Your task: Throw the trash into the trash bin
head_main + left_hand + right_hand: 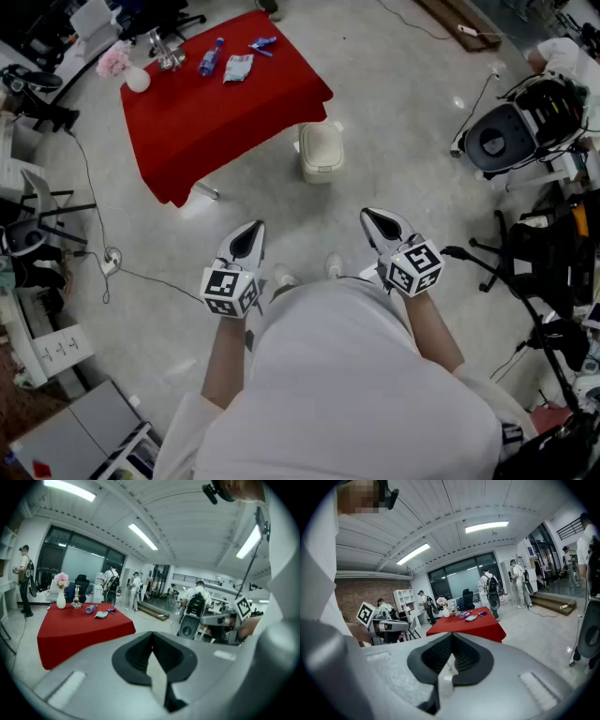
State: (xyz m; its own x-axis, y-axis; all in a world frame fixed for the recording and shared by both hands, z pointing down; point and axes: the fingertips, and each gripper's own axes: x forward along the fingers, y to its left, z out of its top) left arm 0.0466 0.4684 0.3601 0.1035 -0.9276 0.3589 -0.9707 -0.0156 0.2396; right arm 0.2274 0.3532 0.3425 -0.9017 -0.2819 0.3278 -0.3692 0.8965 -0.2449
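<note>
A red-clothed table (234,122) stands ahead on the left. On it lie a plastic bottle (210,56), a crumpled wrapper (237,67) and a small blue item (262,44). A beige lidded trash bin (321,150) sits on the floor by the table's near right corner. My left gripper (247,240) and right gripper (383,225) are held side by side in front of my body, well short of the table and the bin. Both are shut with nothing in them. The left gripper view shows the table (79,627) with the bottle (91,608) and wrapper (101,614) beyond the closed jaws.
A white vase with pink flowers (120,64) and a glass piece (169,58) stand at the table's far end. A cable (131,274) runs over the floor on the left. A black-and-white machine (511,131), stands and chairs crowd the right side. People stand beyond the table (111,585).
</note>
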